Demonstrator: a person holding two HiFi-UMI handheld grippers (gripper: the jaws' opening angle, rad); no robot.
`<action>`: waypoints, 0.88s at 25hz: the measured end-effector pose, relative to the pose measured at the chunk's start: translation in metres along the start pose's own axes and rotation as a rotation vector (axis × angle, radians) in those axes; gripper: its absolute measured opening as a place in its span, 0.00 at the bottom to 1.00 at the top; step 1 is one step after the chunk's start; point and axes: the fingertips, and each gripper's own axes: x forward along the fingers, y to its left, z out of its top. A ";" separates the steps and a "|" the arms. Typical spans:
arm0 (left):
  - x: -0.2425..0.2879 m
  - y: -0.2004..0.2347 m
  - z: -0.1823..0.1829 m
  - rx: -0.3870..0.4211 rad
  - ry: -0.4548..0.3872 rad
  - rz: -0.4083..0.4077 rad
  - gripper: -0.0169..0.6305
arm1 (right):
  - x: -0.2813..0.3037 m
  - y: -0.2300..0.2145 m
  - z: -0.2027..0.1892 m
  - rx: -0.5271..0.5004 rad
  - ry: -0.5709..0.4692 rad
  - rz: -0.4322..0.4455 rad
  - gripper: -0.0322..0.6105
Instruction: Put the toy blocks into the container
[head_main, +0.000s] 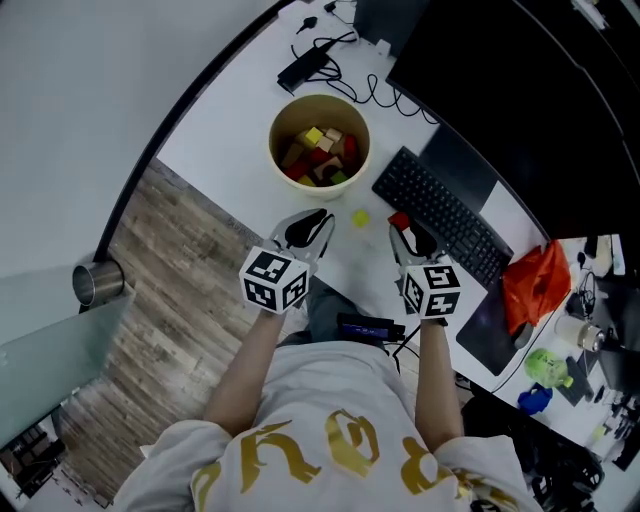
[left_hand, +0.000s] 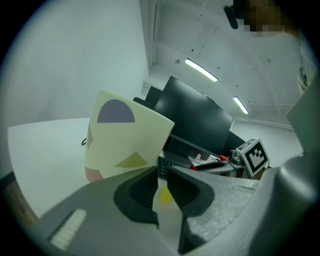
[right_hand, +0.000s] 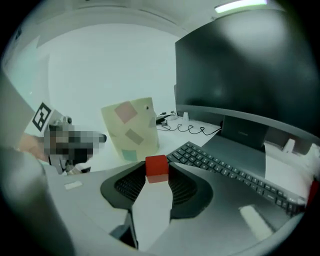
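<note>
Right gripper (head_main: 404, 236) had clamped a red cube (right_hand: 156, 168) between its jaw tips, and the cream container (head_main: 274, 150) of blocks stood at its 11 o'clock. Left gripper (head_main: 318, 228), jaws narrowly parted and empty, faced a yellow block (head_main: 360, 217) at its 3 o'clock.

Bright, even light; fisheye-warped edges.

**White desk: surface load**
The white desk (head_main: 230, 130) is carrying a cream container (head_main: 274, 150), with a small yellow block (head_main: 360, 217) lying loose just on the person's side of it. A red block (head_main: 399, 220) is sitting near that, beside the black keyboard (head_main: 445, 220) — whether it is touching the surface cannot be told. A black power adapter (head_main: 300, 68) and looping cable (head_main: 375, 95) are lying beyond the container — an orange bag (head_main: 535, 285) is resting past the keyboard's end.
</note>
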 end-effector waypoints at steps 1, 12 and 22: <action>-0.002 -0.003 0.003 0.009 -0.008 -0.002 0.12 | -0.004 0.002 0.006 0.034 -0.026 0.017 0.32; -0.040 -0.014 0.051 0.032 -0.164 0.043 0.12 | -0.025 0.036 0.065 0.065 -0.180 0.116 0.32; -0.067 -0.014 0.081 0.102 -0.246 0.089 0.12 | -0.036 0.068 0.095 0.015 -0.240 0.156 0.32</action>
